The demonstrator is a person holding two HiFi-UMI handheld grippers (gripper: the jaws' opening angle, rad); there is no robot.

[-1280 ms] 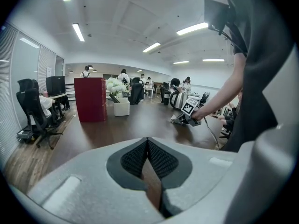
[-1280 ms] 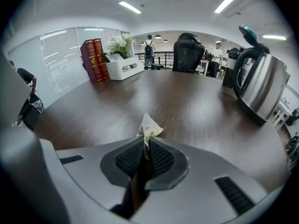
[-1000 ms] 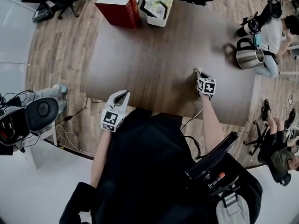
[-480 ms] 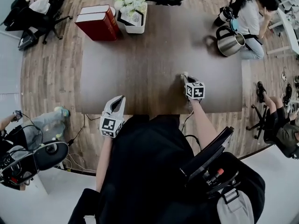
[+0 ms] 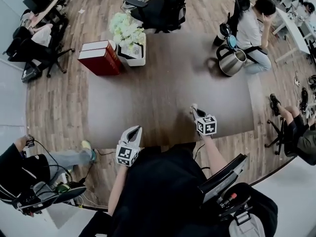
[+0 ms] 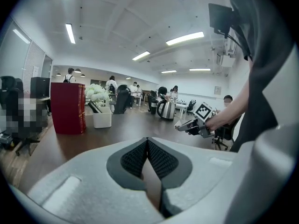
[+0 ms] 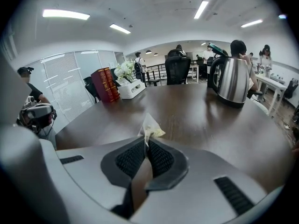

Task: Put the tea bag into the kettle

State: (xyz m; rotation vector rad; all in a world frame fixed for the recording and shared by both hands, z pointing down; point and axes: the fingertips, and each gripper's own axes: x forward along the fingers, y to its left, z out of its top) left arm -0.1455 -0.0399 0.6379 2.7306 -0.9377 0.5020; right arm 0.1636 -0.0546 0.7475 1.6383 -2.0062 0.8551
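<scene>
A small pale tea bag sticks up from the tips of my right gripper, which is shut on it. In the head view this gripper hovers over the dark table near its front edge. The steel kettle stands at the table's far right corner, well beyond the tea bag, and its lid looks raised. My left gripper is at the table's front edge, left of the right one. It is shut with nothing between its pads.
Two red books and a white box with flowers stand at the table's far left. Office chairs and seated people ring the table. A person's black-clad body fills the near side.
The head view has shifted, so the table sits lower and more of the room shows. Both grippers stay near the front edge, and the right one still holds the tea bag.
</scene>
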